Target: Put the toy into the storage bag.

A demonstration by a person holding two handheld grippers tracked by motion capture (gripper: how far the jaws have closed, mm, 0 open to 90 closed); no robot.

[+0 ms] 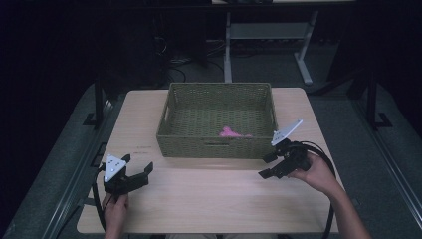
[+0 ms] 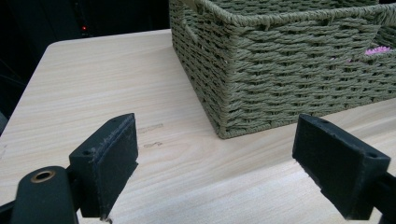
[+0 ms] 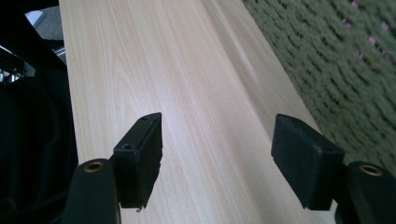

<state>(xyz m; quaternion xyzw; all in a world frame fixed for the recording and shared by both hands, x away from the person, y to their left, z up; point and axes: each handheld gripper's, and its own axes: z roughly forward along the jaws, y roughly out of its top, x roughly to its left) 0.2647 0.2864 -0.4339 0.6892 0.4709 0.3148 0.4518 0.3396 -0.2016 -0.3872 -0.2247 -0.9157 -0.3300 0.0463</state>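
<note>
A green woven basket [image 1: 215, 145] stands at the middle of the pale wooden table [image 1: 209, 194], with a small pink thing [image 1: 229, 133] lying on its floor near the front wall. My left gripper [image 1: 137, 163] rests at the table's front left, open, nothing between its jaws. In the left gripper view the left gripper [image 2: 217, 140] faces the basket's [image 2: 280, 70] near corner, and the pink thing [image 2: 377, 50] peeks over the rim. My right gripper [image 1: 266, 166] hovers low by the basket's front right corner, open and empty. In the right gripper view the right gripper [image 3: 217, 135] looks along bare table beside the basket wall [image 3: 336, 70].
Bare wood spreads in front of the basket between both hands. Cables trail from each gripper off the table's front edge [image 1: 199, 232]. A white desk frame [image 1: 268, 35] stands on the dark floor behind the table.
</note>
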